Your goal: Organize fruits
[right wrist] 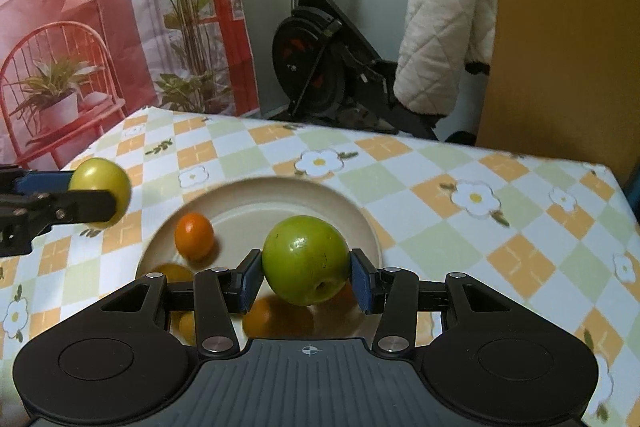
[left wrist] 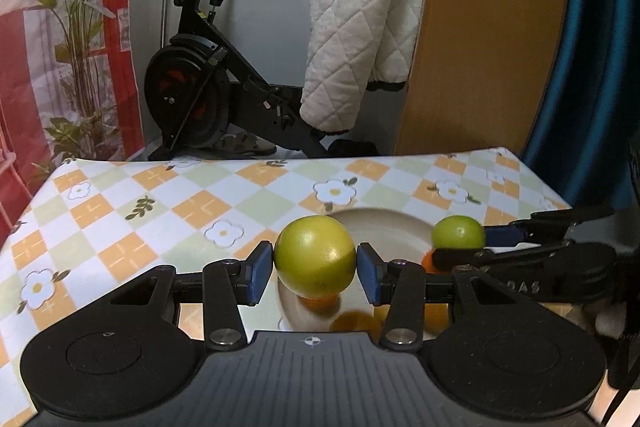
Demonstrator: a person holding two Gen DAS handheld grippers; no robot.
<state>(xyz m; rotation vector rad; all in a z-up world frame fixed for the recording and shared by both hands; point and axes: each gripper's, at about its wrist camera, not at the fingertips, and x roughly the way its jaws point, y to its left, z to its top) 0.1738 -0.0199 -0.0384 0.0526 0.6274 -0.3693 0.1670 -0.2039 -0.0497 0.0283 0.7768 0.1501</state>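
The left gripper (left wrist: 316,269) clamped a yellow-green fruit (left wrist: 315,256) above the plate's (right wrist: 256,203) left rim, and the right gripper (right wrist: 306,277) clamped a green fruit (right wrist: 306,259) over the plate's near side. 1 orange fruit (right wrist: 194,235) lay inside near the left rim, on the checked tablecloth (right wrist: 460,247).

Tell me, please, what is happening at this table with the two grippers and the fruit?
A person is sorting fruit with two handheld grippers. The left gripper is shut on a yellow-green fruit, and the right gripper is shut on a green fruit. Both fruits are held up over the beige plate, which lies on the checked tablecloth. Small orange fruits lie on the plate.
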